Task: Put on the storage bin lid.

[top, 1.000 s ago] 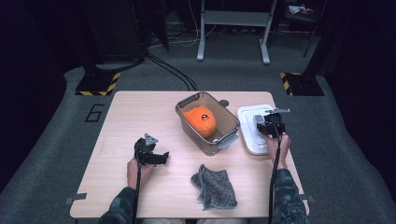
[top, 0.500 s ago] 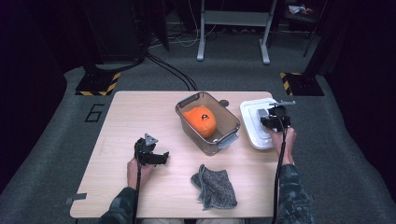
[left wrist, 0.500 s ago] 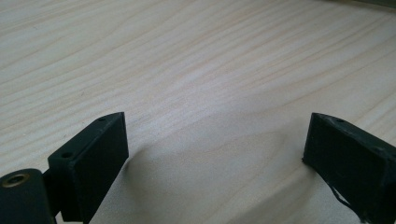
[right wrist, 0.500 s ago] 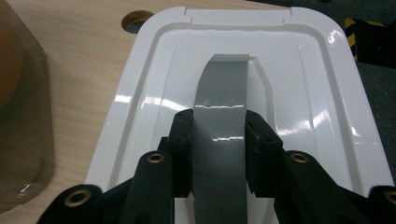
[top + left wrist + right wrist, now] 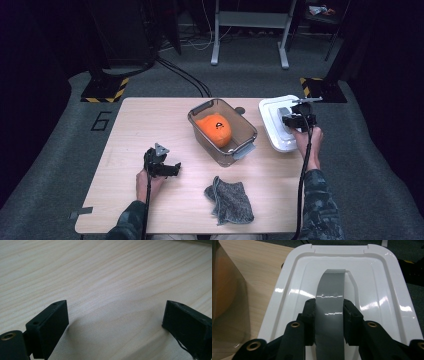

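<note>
at the table's right edge, right tool [image 5: 329, 315] grips lid handle [image 5: 330, 295].

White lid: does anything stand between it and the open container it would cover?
Nothing visible does. The white lid, gripped by its grey handle in the right gripper, sits beside the container, with bare table between.

table [image 5: 150, 125]: pale wood, under both grippers | bin [image 5: 246, 131]: clear, just left of the right gripper, well apart from the left one | orange ball [image 5: 214, 129]: inside the bin | grey cloth [image 5: 231, 200]: crumpled, near table edge, between the grippers, right of the left one | number 6 [image 5: 101, 121]: on floor, beyond the left gripper
</note>
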`<act>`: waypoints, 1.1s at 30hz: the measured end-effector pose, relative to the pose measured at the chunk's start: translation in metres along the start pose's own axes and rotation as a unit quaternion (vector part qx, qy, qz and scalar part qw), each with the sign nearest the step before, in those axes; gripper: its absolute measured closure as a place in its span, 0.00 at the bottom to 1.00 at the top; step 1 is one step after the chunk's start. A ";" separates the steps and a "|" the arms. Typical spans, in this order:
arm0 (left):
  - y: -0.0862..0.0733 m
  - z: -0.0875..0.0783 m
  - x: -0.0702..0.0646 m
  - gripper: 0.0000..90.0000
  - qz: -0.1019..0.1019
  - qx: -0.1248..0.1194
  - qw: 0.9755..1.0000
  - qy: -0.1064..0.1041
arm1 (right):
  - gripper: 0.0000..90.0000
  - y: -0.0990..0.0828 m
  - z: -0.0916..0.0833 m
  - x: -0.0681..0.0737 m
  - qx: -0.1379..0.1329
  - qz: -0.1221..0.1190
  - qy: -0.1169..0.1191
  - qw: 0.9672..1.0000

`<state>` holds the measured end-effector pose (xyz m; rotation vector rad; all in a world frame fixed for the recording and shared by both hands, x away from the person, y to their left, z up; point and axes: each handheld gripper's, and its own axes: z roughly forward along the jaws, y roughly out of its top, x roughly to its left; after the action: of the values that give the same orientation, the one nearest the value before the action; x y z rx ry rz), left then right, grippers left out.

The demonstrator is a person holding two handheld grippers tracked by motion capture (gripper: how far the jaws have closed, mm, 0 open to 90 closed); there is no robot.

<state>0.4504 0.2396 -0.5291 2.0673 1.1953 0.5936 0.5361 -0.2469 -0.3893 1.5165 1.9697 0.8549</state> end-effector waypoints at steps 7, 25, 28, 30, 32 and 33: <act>0.000 -0.001 0.001 0.07 0.001 0.003 1.000 -0.004 | 0.75 0.012 -0.013 0.001 -0.005 -0.003 0.012 1.000; 0.000 -0.001 0.001 0.07 0.006 0.007 1.000 -0.001 | 0.75 0.036 -0.035 0.026 -0.029 -0.033 0.066 0.997; 0.000 0.000 0.001 0.07 0.002 0.003 1.000 0.001 | 0.75 0.039 -0.036 0.033 -0.030 -0.037 0.076 0.996; 0.000 -0.001 0.001 0.07 0.005 0.005 1.000 0.001 | 0.75 0.041 -0.036 0.038 -0.032 -0.044 0.083 0.995; 0.000 0.000 0.001 0.07 0.001 0.002 1.000 0.001 | 0.75 0.042 -0.036 0.043 -0.031 -0.051 0.088 0.994; 0.000 0.000 0.001 0.07 0.001 0.002 1.000 0.001 | 0.75 0.043 -0.035 0.045 -0.032 -0.053 0.094 0.994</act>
<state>0.4506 0.2402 -0.5289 2.0721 1.1954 0.5948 0.5275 -0.2019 -0.3346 1.3235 2.1138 1.0378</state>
